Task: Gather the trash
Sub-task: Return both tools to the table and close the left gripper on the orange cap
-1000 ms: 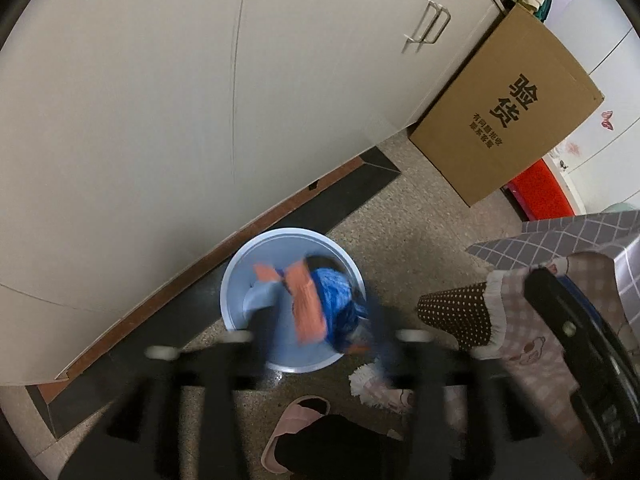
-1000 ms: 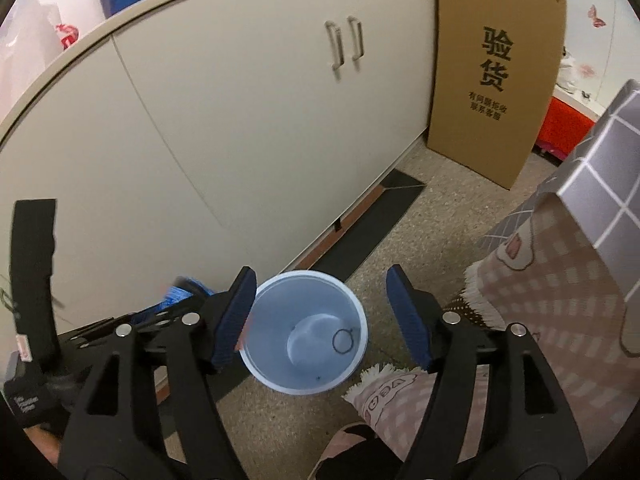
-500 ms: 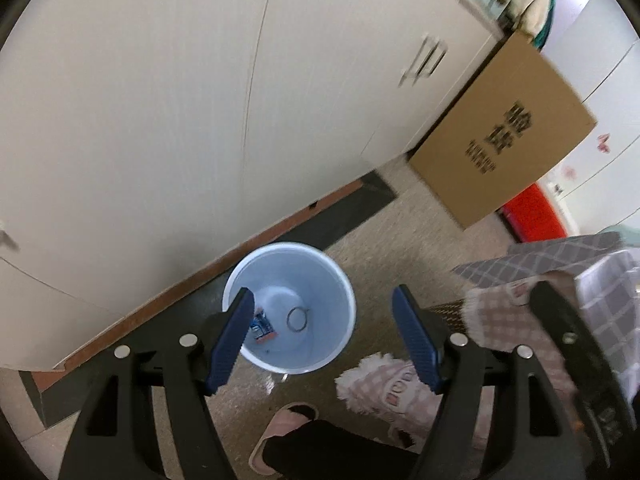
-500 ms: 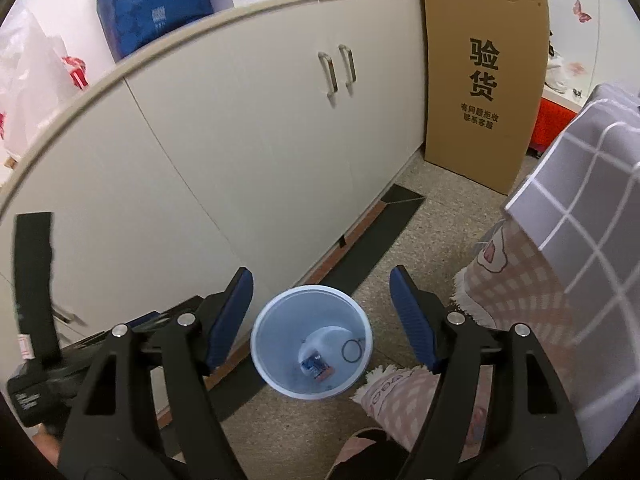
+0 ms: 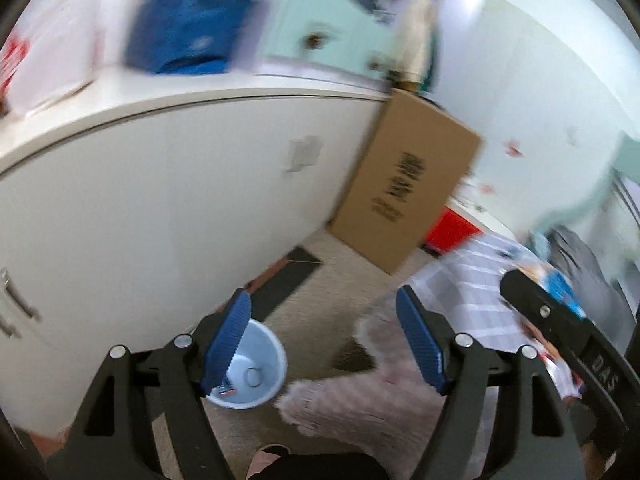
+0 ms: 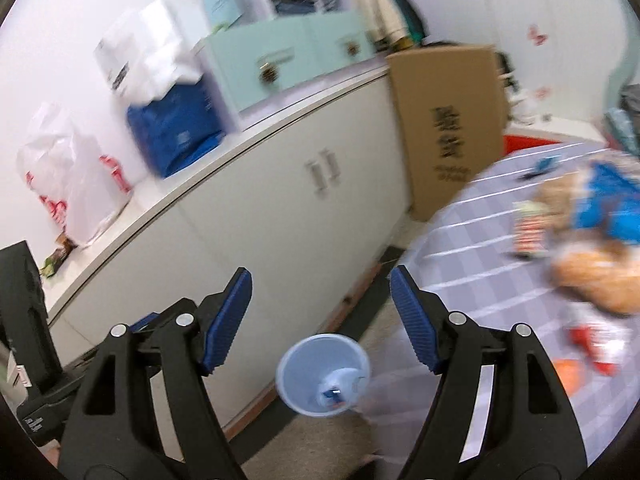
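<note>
A long run of white cabinets is filling the left wrist view, with a cardboard box leaning at its far end and speckled flooring below. Down on that floor a pale blue trash bin is sitting just beside the cabinet base, a small wrapper lying in its bottom. The left gripper is hanging above it with its jaws opening and nothing between the blue pads. The picture is smearing — the checked tablecloth at right is barely readable.

In the right wrist view, the same cabinets are running under a cluttered countertop of bags and boxes. The bin is showing between the fingers of the right gripper, well below it, and those jaws are standing spread and empty. To the right, the table's checked cloth is carrying the remaining trash — a blurred heap of blue, orange and red wrappers.

The risk from here probably lies in the reach toward that heap: light, crinkled packets could slide on the cloth or slip from a shallow pinch, and one grabbed loosely may well drop beside the bin, whose mouth looks narrow from up here. The cloth itself could also snag in the pads and drag the pile.
</note>
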The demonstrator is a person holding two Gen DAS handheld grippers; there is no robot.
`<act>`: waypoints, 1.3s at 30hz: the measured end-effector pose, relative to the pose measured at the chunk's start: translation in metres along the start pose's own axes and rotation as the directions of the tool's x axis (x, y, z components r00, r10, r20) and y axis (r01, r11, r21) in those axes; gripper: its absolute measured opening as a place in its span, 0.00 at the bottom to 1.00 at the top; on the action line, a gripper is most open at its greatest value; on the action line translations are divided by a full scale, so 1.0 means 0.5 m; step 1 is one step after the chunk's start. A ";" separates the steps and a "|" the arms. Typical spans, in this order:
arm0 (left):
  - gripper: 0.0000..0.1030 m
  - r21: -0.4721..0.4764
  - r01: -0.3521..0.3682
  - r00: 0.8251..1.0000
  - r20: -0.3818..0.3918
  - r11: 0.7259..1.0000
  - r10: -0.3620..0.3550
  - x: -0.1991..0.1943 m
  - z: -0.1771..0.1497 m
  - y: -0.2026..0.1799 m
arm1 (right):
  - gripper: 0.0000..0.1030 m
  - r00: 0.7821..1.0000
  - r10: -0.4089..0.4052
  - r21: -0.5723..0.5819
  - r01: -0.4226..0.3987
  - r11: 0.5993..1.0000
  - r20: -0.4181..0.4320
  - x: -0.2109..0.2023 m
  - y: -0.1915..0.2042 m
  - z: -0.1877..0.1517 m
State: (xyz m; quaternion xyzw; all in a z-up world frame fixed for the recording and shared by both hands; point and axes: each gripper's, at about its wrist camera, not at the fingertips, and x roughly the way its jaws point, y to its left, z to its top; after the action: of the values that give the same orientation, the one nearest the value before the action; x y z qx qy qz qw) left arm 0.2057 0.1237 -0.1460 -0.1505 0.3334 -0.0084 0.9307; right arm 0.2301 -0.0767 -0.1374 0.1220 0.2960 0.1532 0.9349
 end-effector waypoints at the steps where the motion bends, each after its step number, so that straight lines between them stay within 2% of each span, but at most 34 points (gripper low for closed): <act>1: 0.72 0.030 0.022 1.000 -0.006 0.999 -0.021 -0.003 -0.007 -0.029 | 0.69 0.999 -0.035 0.005 0.035 0.999 0.018 -0.030 -0.026 0.003; 6: 0.72 0.175 0.131 0.990 -0.071 0.976 -0.120 0.004 -0.062 -0.191 | 0.69 0.976 -0.213 0.034 0.211 0.977 0.045 -0.146 -0.151 -0.021; 9: 0.72 0.254 0.185 0.980 -0.118 0.950 -0.159 0.012 -0.100 -0.275 | 0.69 0.960 -0.278 0.066 0.276 0.959 0.026 -0.191 -0.221 -0.037; 14: 0.72 0.351 0.235 0.965 -0.194 0.906 -0.175 0.039 -0.159 -0.378 | 0.69 0.944 -0.331 0.116 0.329 0.937 -0.001 -0.241 -0.305 -0.068; 17: 0.71 0.385 0.242 0.959 -0.235 0.891 -0.159 0.060 -0.186 -0.412 | 0.69 0.939 -0.341 0.125 0.343 0.931 -0.036 -0.246 -0.337 -0.079; 22: 0.57 0.382 0.242 0.948 -0.288 0.892 -0.133 0.103 -0.200 -0.428 | 0.69 0.938 -0.333 0.108 0.342 0.933 -0.094 -0.237 -0.357 -0.102; 24: 0.53 0.393 0.224 0.954 -0.274 0.892 -0.119 0.111 -0.200 -0.432 | 0.69 0.940 -0.325 0.103 0.335 0.936 -0.108 -0.237 -0.364 -0.109; 26: 0.43 0.407 0.220 0.956 -0.269 0.886 -0.114 0.117 -0.198 -0.436 | 0.69 0.939 -0.321 0.093 0.332 0.938 -0.122 -0.231 -0.364 -0.112; 27: 0.30 0.413 0.219 0.958 -0.264 0.884 -0.114 0.117 -0.197 -0.436 | 0.69 0.940 -0.318 0.088 0.329 0.940 -0.125 -0.227 -0.364 -0.111; 29: 0.28 0.404 0.228 0.957 -0.258 0.886 -0.129 0.123 -0.193 -0.434 | 0.69 0.940 -0.314 0.076 0.326 0.942 -0.132 -0.221 -0.361 -0.109; 33: 0.28 0.337 0.194 0.966 -0.232 0.921 -0.119 0.120 -0.170 -0.395 | 0.69 0.942 -0.301 0.033 0.309 0.951 -0.147 -0.199 -0.342 -0.101; 36: 0.28 0.305 0.170 0.973 -0.205 0.937 -0.110 0.112 -0.151 -0.365 | 0.69 0.945 -0.280 -0.009 0.283 0.959 -0.166 -0.174 -0.319 -0.093; 39: 0.28 0.273 0.139 0.980 -0.178 0.952 -0.092 0.106 -0.128 -0.330 | 0.59 0.945 -0.267 -0.057 0.261 0.964 -0.188 -0.142 -0.294 -0.086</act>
State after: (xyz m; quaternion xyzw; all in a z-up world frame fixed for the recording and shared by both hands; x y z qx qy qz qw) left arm 0.2210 -0.0575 -0.1785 -0.0333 0.3942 -0.1230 0.9101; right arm 0.1813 -0.2319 -0.1817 0.0511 0.3970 0.0423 0.9154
